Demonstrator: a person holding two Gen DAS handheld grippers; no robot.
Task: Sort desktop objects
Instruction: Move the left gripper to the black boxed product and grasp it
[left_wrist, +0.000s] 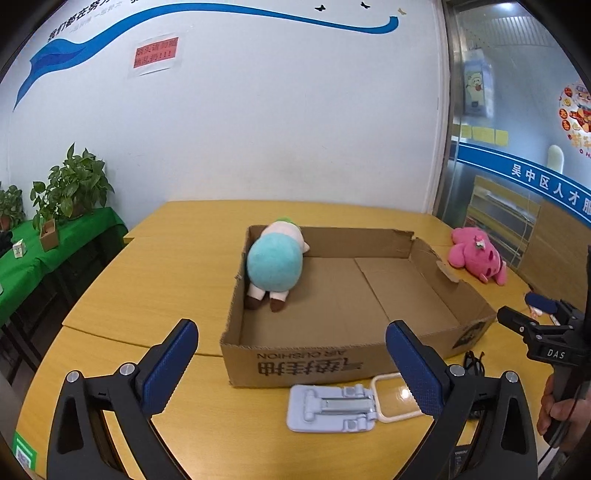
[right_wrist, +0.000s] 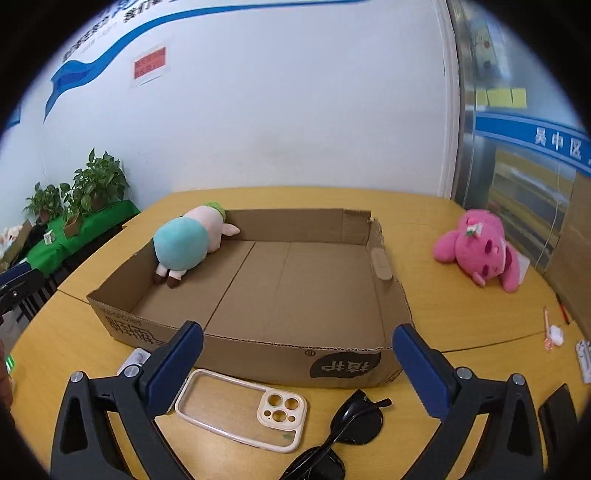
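Now both grippers, left gripper (left_wrist: 291, 365) and right gripper (right_wrist: 298, 363), have jaws wide apart, holding nothing. One soft toy (right_wrist: 186, 243) lies in the box (right_wrist: 258, 354). Next, I think, go low over the phone case (right_wrist: 242, 408) on the bench (right_wrist: 436, 258) and pinch its rim gently.

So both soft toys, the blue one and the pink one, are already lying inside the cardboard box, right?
Not quite. Only the blue soft toy lies inside the cardboard box; the pink soft toy lies on the table to the box's right, as the right wrist view shows.
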